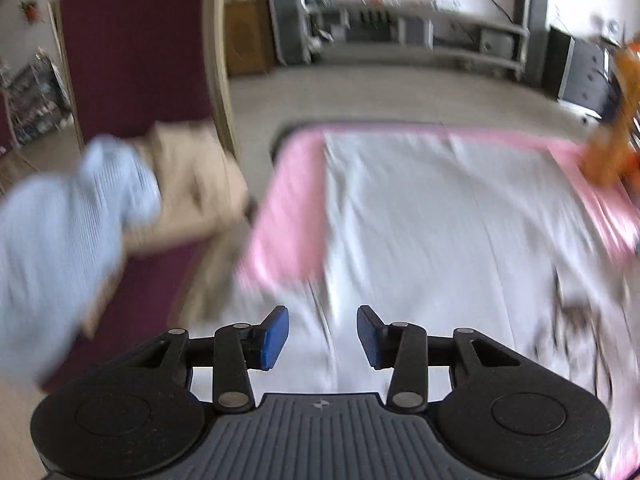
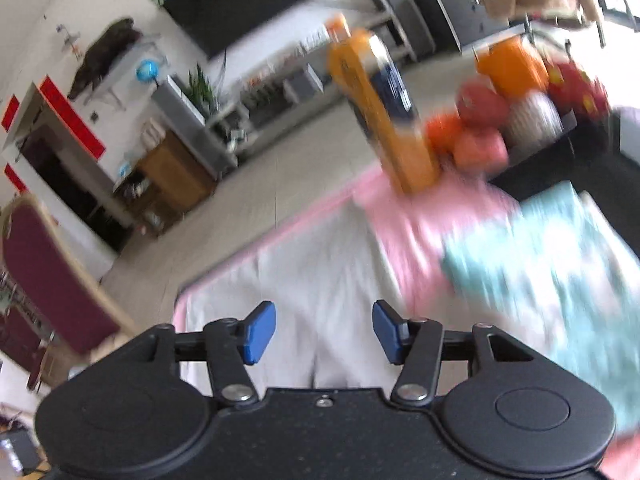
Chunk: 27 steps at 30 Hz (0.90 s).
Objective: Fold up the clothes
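A white garment (image 1: 432, 220) lies spread flat on a pink table cover (image 1: 292, 208); it has a dark print near its right side. It also shows in the right wrist view (image 2: 320, 272). My left gripper (image 1: 322, 337) is open and empty, just above the garment's near edge. My right gripper (image 2: 324, 332) is open and empty above the white garment. A light blue garment (image 1: 68, 232) and a beige folded one (image 1: 188, 184) lie on a maroon chair (image 1: 132, 60) to the left. Both views are motion-blurred.
An orange bottle (image 2: 380, 104) stands at the table's far right corner, with fruit (image 2: 504, 96) behind it. A teal patterned cloth (image 2: 560, 264) lies right of the garment. A maroon chair (image 2: 48, 276) stands left. Shelves and a TV line the far wall.
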Available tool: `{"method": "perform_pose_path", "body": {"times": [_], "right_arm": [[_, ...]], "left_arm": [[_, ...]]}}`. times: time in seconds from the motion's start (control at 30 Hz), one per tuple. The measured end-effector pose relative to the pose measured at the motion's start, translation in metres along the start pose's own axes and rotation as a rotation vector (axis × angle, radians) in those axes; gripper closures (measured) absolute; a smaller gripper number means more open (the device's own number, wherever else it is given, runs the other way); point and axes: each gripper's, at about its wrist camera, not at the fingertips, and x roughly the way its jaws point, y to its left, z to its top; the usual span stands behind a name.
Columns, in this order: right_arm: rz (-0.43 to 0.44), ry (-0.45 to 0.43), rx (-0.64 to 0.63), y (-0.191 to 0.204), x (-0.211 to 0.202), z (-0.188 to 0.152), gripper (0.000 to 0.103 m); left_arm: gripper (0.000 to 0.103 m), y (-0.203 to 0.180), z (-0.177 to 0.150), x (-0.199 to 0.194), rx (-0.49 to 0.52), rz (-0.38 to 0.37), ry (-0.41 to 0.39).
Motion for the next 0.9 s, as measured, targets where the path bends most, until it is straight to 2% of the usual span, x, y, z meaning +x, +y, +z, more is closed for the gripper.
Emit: {"method": "perform_pose_path", "body": {"times": [0.1, 0.17, 0.2, 0.23, 0.3, 0.47, 0.6, 0.67, 0.73, 0.83, 0.9], "right_arm": [[0.039, 0.111, 0.047, -0.018, 0.003, -0.054, 0.051], [0.063, 0.134, 0.081, -0.028, 0.004, -0.081, 0.051], [0.085, 0.120, 0.069, -0.032, 0.002, -0.097, 0.051], [0.054, 0.126, 0.040, -0.031, 0.005, -0.102, 0.051], [-0.010, 0.140, -0.017, -0.029, 0.011, -0.112, 0.071], [0.053, 0.162, -0.119, -0.014, 0.022, -0.123, 0.073], [0.142, 0.272, -0.205, 0.003, 0.034, -0.139, 0.073], [0.147, 0.321, -0.272, 0.011, 0.037, -0.149, 0.073], [0.105, 0.336, -0.349, 0.018, 0.038, -0.160, 0.073], [0.061, 0.325, -0.370, 0.015, 0.039, -0.164, 0.075], [0.076, 0.312, -0.349, 0.011, 0.031, -0.162, 0.080]], "left_arm": [[0.062, -0.007, -0.046, 0.004, -0.043, -0.061, 0.052], [0.062, -0.016, -0.069, 0.003, -0.034, -0.094, 0.093], [0.062, -0.021, -0.074, 0.001, -0.013, -0.082, 0.100], [0.062, -0.027, -0.078, -0.001, 0.010, -0.052, 0.095], [0.062, -0.033, -0.083, 0.001, 0.042, -0.007, 0.080], [0.062, -0.036, -0.089, 0.005, 0.045, -0.018, 0.076], [0.062, -0.045, -0.094, 0.006, 0.103, -0.036, 0.076], [0.062, -0.048, -0.097, 0.004, 0.126, -0.061, 0.080], [0.062, -0.051, -0.100, 0.003, 0.154, -0.055, 0.083], [0.062, -0.053, -0.104, 0.001, 0.172, -0.052, 0.089], [0.063, -0.052, -0.106, 0.000, 0.172, -0.070, 0.100]]}}
